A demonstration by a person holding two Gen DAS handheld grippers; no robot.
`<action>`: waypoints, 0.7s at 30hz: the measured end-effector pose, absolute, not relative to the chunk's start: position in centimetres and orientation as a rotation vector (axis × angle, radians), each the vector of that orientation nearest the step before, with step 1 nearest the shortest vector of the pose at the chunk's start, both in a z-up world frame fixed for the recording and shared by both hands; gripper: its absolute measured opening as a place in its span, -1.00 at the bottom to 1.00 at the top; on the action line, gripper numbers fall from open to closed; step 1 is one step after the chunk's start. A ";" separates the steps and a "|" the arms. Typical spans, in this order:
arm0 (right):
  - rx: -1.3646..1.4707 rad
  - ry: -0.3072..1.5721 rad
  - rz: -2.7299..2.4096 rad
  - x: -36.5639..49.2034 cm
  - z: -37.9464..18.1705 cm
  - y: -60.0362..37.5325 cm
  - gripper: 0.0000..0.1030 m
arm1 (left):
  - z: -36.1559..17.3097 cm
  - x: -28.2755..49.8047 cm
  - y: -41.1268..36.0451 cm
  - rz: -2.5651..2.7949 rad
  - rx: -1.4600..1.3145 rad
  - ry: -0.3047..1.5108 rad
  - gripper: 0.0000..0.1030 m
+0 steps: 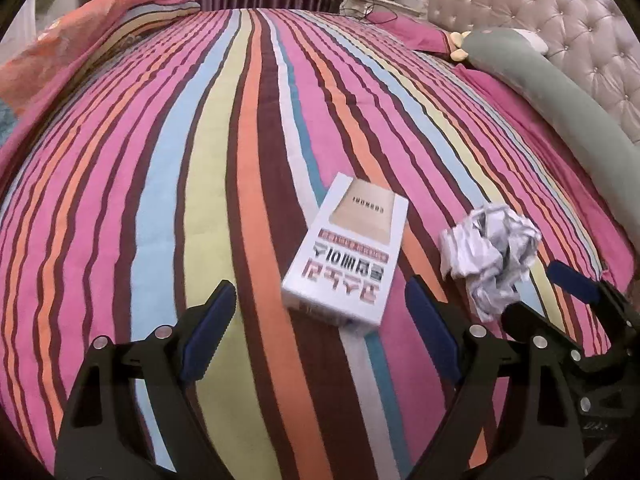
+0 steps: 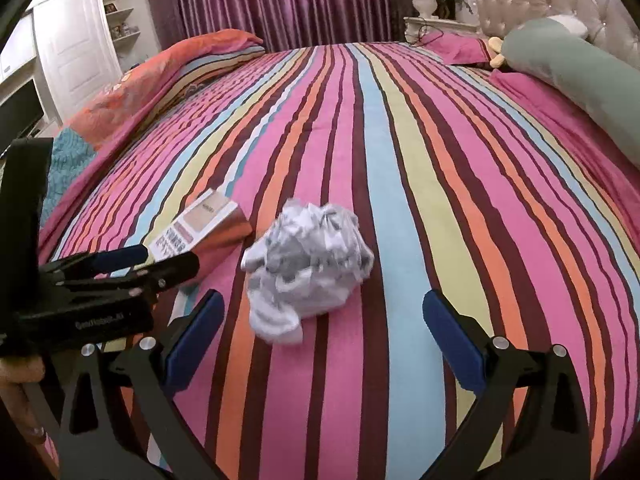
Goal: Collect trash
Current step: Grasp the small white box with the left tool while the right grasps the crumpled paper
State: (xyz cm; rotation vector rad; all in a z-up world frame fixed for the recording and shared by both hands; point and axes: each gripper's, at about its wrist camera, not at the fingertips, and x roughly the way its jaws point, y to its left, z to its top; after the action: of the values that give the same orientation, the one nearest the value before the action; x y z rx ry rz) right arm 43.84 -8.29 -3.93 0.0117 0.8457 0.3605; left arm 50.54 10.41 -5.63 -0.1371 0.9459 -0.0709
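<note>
Across the left wrist view, the folded orange quilt (image 1: 120, 12) lies at the upper left of the striped bedspread (image 1: 160, 180), out of the way of the work. At the lower centre the left gripper (image 1: 320, 320) hangs with its blue pads spread wide and empty, and the white carton (image 1: 348, 248) lies flat on the bed just ahead of the gap between them; the judgement is that this gripper is lined up to take the carton by its narrow sides. To the right of the carton, near but not touching it, sits the crumpled paper ball (image 1: 490, 248). At the lower right edge the right gripper (image 1: 532, 292) comes in beside the paper, and in its own view its pads stand apart with nothing between them, the paper resting on the stripes just ahead of them. Each tool seems assigned its own piece of trash. At the far right a long green bolster (image 1: 560, 92) leans along the tufted headboard (image 1: 540, 8).
</note>
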 end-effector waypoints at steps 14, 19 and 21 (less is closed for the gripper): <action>0.033 0.903 0.361 47.0 -5.3 -7.5 0.85 | -6.8 53.1 10.4 -0.040 -0.135 0.969 0.63; 0.021 0.916 0.365 47.3 -5.4 -7.2 0.83 | -6.8 53.2 10.4 -0.031 -0.118 0.955 0.63; 0.013 0.922 0.361 47.4 -5.5 -7.0 0.81 | -6.9 53.2 10.3 -0.027 -0.112 0.954 0.51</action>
State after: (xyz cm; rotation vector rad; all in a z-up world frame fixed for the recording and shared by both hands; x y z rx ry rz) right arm 47.36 -7.03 -5.46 0.0134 0.9223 0.3611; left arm 53.19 10.35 -6.92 -0.1120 0.9538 -0.0268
